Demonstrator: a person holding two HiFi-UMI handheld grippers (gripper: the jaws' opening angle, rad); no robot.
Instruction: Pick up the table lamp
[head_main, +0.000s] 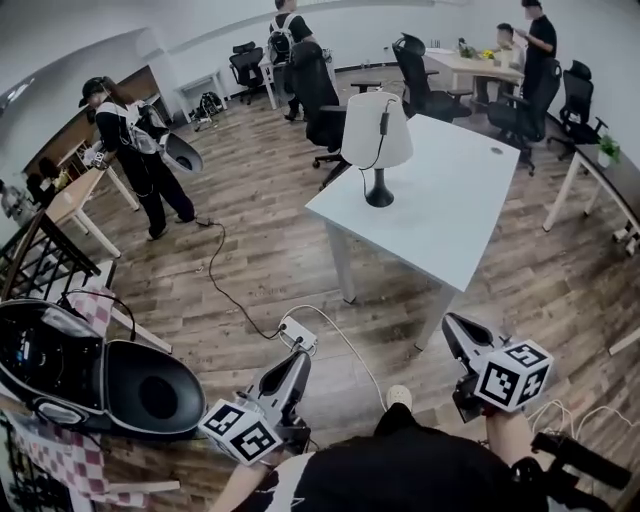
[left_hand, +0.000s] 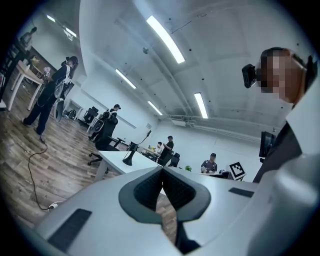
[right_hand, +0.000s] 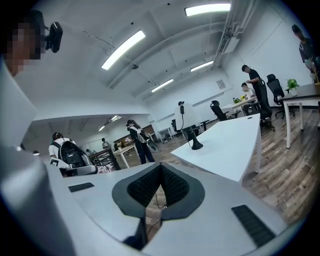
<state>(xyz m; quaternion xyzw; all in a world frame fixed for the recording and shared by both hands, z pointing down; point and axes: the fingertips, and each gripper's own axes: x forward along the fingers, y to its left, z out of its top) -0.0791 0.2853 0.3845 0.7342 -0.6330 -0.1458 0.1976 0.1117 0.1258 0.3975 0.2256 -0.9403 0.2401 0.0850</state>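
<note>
A brown wood-plank floor (head_main: 260, 250) fills most of the head view, its lower edge covered by the wearer's dark clothing. On the floor stands a white rectangular counter (head_main: 460, 190), whose far legs are out of sight behind its top. The table lamp with a white fabric shade and a black flared base (head_main: 376, 135) stands upright near the counter's far left corner, with a thin black cord hanging down the front of the shade. Seen from both tool views, the shade blends into the pale wall and only the dark base and stem are clear.

The left tool (left_hand: 162, 172) is low and well short of the counter, its jaws pressed together with nothing between them. The right tool (right_hand: 161, 167), just in front of the counter's near corner, is likewise closed and empty. The hands holding them are mostly cut off by the frame. A small white power strip (head_main: 298, 335) lies on the floor between the left tool and the counter.
</note>
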